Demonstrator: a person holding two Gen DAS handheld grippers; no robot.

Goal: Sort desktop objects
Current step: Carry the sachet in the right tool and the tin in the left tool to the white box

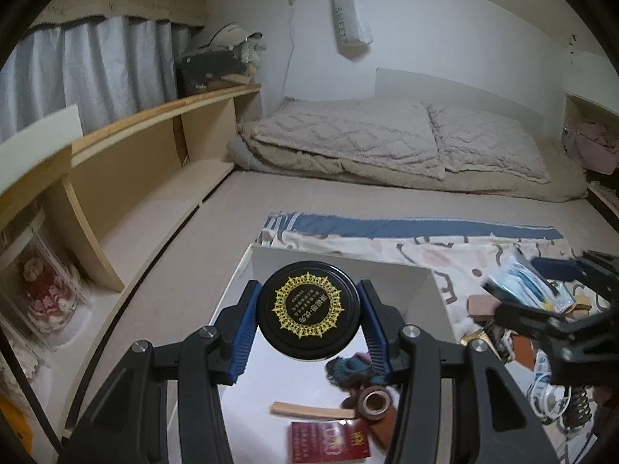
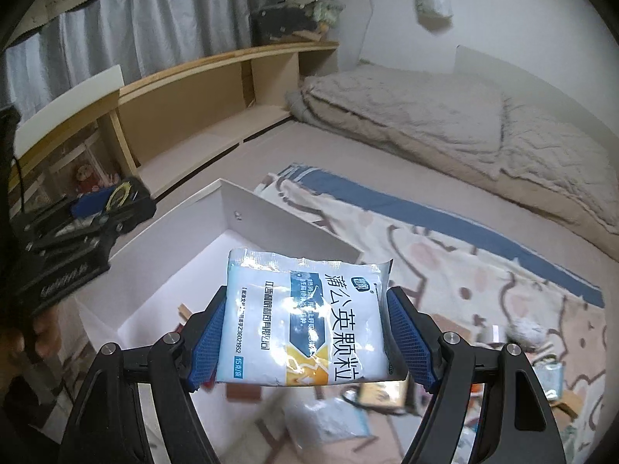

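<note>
My left gripper is shut on a round black tin with a gold sunburst lid, held above a white open box. In the box lie a red packet, a tape roll, a wooden stick and a dark bundle. My right gripper is shut on a white and blue medicine sachet, held over the near edge of the same white box. At the right of the left wrist view that gripper and its sachet show again. The left gripper with the tin shows at the left of the right wrist view.
A patterned cloth on the bed carries several loose small items to the right of the box. Folded beige bedding lies beyond. A wooden shelf unit runs along the left, under grey curtains.
</note>
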